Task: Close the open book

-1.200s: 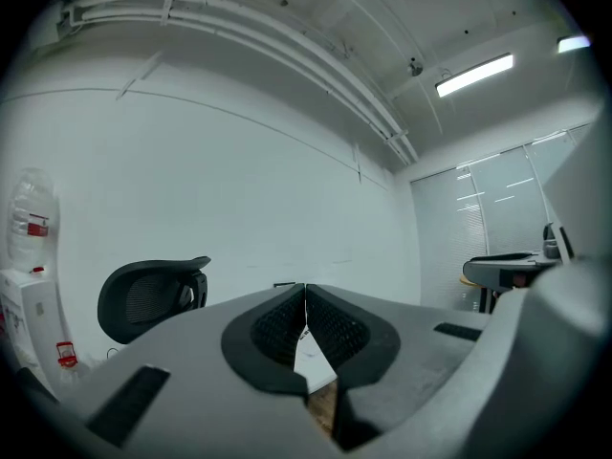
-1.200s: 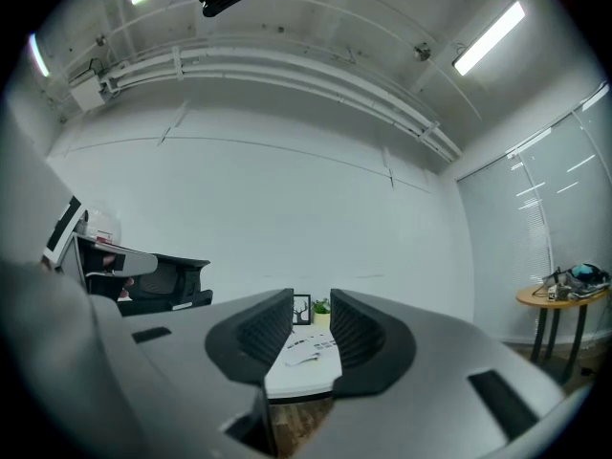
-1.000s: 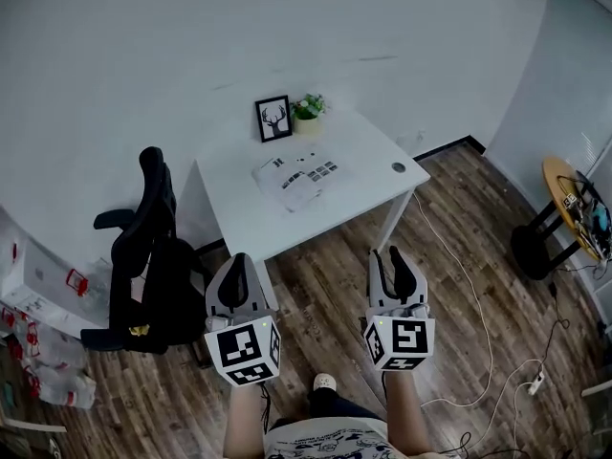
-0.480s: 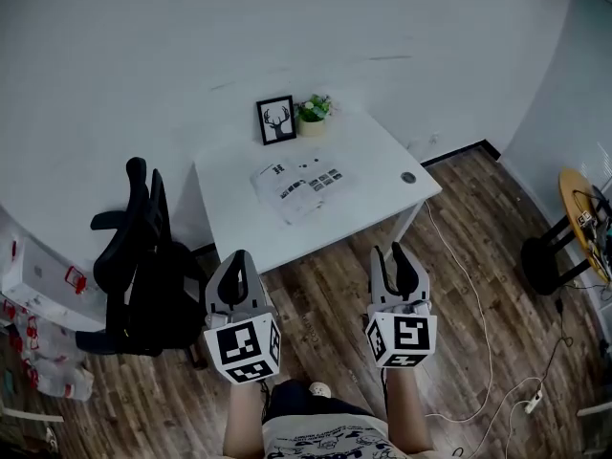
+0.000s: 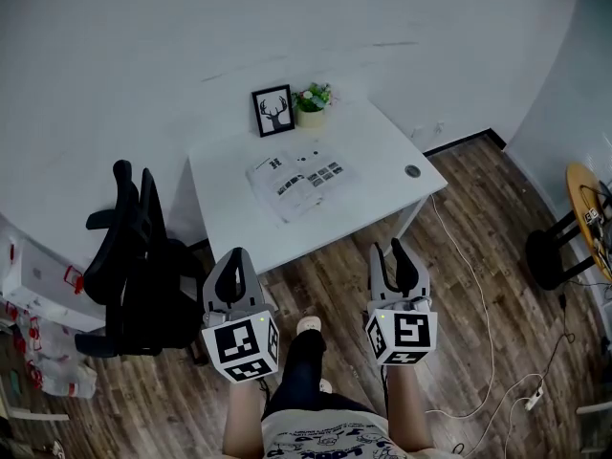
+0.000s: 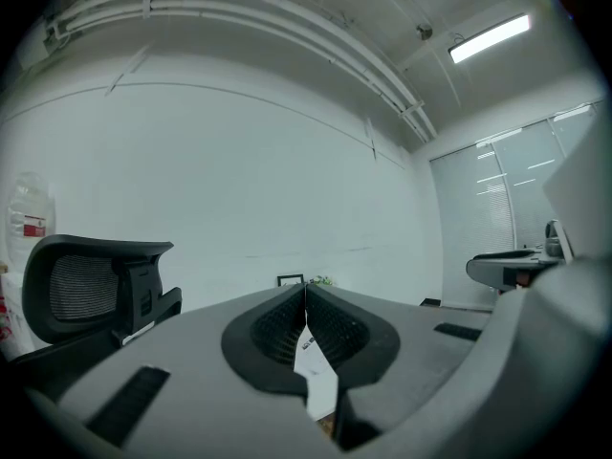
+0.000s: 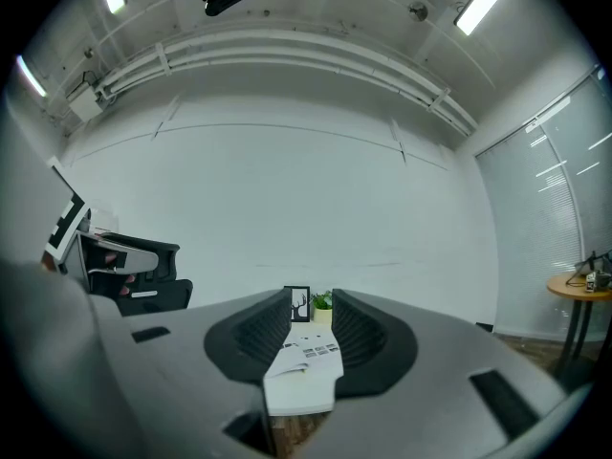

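Head view, open book (image 5: 304, 180) flat on white desk (image 5: 382, 146), frame (image 5: 273, 111) and plant (image 5: 312, 98) behind, chair (image 5: 134, 275) at left, wood floor (image 5: 478, 242), left gripper (image 5: 233, 254) jaws together, right gripper (image 5: 390, 248) jaws apart, both empty.

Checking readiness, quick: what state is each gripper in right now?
Left gripper: shut, jaws together, holding nothing.
Right gripper: open, jaws apart, holding nothing.
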The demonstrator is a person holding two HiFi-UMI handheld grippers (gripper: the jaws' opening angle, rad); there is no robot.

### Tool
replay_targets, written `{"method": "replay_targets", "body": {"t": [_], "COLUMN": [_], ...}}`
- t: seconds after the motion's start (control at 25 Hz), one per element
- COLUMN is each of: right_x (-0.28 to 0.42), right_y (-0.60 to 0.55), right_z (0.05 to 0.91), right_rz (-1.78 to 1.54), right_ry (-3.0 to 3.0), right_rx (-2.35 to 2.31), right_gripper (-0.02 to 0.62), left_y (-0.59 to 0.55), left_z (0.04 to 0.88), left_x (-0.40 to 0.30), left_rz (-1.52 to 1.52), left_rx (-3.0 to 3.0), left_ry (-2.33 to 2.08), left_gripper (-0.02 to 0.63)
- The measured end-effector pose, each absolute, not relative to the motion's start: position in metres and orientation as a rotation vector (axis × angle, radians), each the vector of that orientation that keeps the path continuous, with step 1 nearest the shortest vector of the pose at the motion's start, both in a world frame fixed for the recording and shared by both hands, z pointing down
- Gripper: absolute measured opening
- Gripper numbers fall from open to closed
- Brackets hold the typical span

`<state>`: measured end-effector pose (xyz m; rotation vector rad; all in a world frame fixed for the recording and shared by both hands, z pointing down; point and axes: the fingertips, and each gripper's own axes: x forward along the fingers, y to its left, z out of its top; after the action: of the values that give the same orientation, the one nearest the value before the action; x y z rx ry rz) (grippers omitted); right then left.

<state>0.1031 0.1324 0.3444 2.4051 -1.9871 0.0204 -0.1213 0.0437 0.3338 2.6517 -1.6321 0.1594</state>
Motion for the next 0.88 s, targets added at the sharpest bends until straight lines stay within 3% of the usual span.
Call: {"method": "replay_targets", "body": {"t": [0.88], "right_x": [0.171], "right_y": [-0.035], "right_z": [0.339], "right_rz": [-0.025], "right_ry": [-1.962], "right_rx": [2.398], "right_gripper": [0.123], "left_y": [-0.126], "left_z": [0.333], "left_x": [-0.043], "left_rz": [0.112], "left_rx": [2.685], "left_ry": [-1.571], "left_gripper": [0.025]}}
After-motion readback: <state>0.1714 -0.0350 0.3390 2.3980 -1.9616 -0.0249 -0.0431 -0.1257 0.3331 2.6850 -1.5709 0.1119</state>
